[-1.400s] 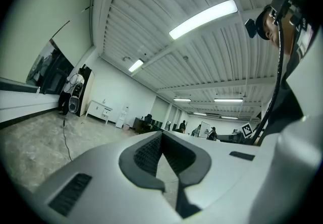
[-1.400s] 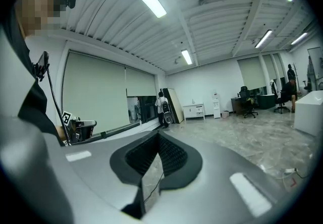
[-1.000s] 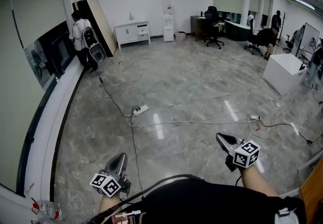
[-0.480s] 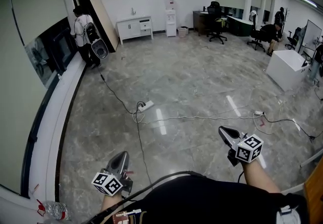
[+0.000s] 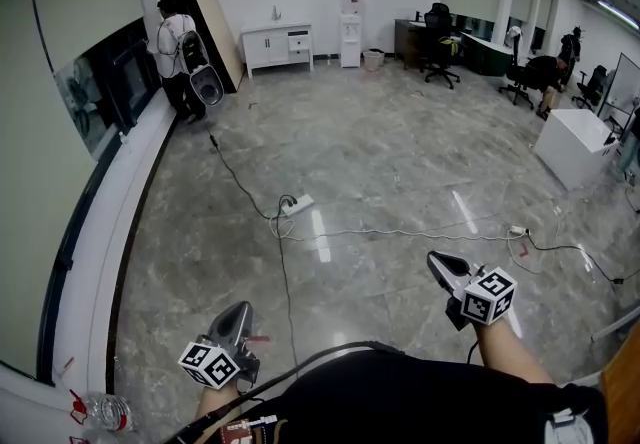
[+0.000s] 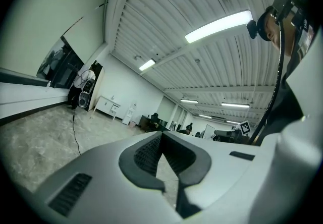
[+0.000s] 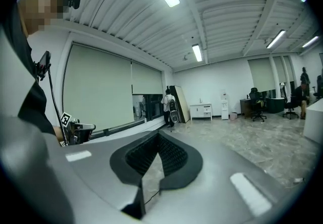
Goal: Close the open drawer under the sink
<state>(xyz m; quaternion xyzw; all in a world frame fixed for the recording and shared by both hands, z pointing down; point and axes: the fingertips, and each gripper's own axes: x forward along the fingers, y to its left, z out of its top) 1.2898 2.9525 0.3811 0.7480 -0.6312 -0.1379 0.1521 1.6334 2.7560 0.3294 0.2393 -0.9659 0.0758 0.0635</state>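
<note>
Setting: An open office with a polished grey floor (image 5: 380, 152). One person (image 5: 178, 40) stands with a backpack at the dark window on the far left, and others sit at desks on the far right.

Left claw: The left claw (image 5: 238, 312) is held low beside the wearer's waist, tips aimed out over the floor. Its own view shows the left claw (image 6: 160, 135) with pads meeting at the tip and nothing between them, so it is closed and empty.

Right claw: The right claw (image 5: 440, 264) is carried a little higher and further forward. In its own view the right claw (image 7: 157, 135) is likewise pressed together on nothing.

Why so held: This reads as a carrying posture. Both tools are closed, kept close to the body and aimed at nothing within reach, as suits someone crossing a room and not yet working.

Drawer and sink: Neither the drawer nor the sink shows in any view. A white cabinet (image 5: 280, 44) stands against the far wall near a water dispenser (image 5: 350, 27). It is too small to tell whether it carries a sink or has anything pulled open.

In the way: A power strip (image 5: 298, 203) and its cable (image 5: 235, 177) trail across the floor between the wearer and the far wall, a likely trip hazard.

Task stage: Apparently not begun. The drawer must first be found and approached.
</note>
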